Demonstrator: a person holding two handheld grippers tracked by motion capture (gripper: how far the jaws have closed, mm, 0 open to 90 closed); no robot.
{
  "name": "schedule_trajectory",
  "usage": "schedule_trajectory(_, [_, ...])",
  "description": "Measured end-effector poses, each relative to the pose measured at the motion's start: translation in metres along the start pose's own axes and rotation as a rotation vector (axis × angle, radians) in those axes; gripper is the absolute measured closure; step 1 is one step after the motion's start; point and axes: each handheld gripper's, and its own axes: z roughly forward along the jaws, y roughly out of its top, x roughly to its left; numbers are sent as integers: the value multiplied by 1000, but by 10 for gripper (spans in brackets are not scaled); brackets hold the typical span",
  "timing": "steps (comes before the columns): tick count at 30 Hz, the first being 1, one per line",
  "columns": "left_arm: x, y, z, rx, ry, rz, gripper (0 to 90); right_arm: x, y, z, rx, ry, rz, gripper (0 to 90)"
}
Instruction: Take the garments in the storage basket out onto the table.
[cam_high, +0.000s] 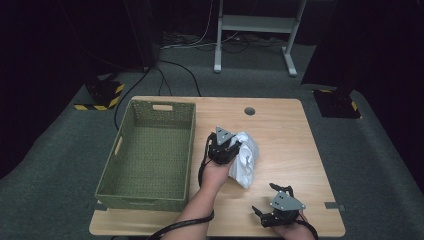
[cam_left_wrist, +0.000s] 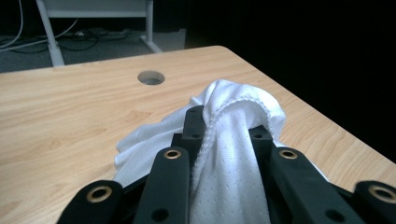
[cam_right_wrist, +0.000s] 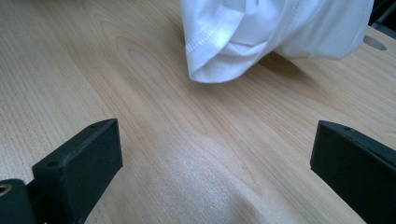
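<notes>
1 crumpled white knit cloth (cam_high: 246, 159) on the light wooden table (cam_high: 280, 125), just right of 1 green woven rectangular basket (cam_high: 150, 155) with nothing in it. Pinched at a bunched, hemmed fold by the left gripper (cam_left_wrist: 228, 135), jaws closed on fabric. Probably light, soft and limp: likely to sag and trail once lifted, not fragile, little risk of slipping from a gathered fold. Best taken at a thick bunch or stitched hem. Right gripper (cam_high: 277, 205) low near the table's front edge, jaws spread wide, holding nothing. 2 grippers in all.
</notes>
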Motion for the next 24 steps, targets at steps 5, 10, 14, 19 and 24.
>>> schedule_trajectory(5, [1, -6, 6, 18, 2, -4, 758, 0, 0, 0, 0, 2, -1, 17])
schedule_trajectory(10, [5, -12, 12, 33, 8, -23, 756, 0, 0, 0, 0, 1, -6, 17])
schedule_trajectory(14, [5, -16, 15, 48, 9, -22, 750, 0, 0, 0, 1, 1, -5, 17])
schedule_trajectory(19, [7, -24, 19, 85, 14, -19, 742, 0, 0, 0, 2, 2, -4, 17])
schedule_trajectory(24, [8, -32, 21, 111, 14, -24, 720, 0, 0, 0, 1, 2, -10, 17])
